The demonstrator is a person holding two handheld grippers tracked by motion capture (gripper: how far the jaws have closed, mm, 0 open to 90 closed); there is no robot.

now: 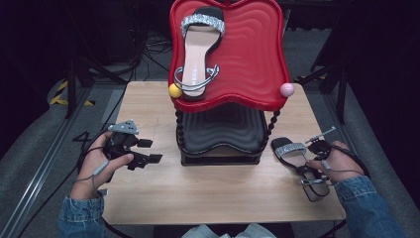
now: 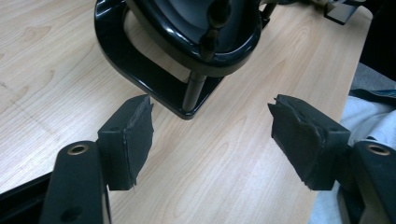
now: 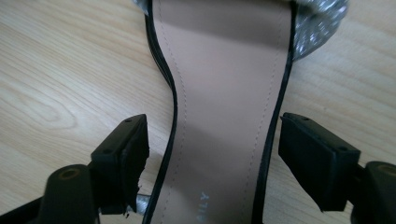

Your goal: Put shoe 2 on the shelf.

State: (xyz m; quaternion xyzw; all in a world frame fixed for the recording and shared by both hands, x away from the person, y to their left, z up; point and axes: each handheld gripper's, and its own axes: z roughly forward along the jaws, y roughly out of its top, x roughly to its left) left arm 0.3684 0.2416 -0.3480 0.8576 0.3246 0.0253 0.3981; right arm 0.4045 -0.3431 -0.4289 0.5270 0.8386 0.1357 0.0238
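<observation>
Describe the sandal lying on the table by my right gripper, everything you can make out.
The sandal on the table lies flat, sole down, at the right of the table, toe toward the black stand. It has a tan, stitched insole with black edging, a glittery silver toe band and thin black and silver ankle straps at the heel. The right gripper straddles its narrow waist, jaws open at either side, pads not pressing. Pale lettering on the insole is cut off.
</observation>
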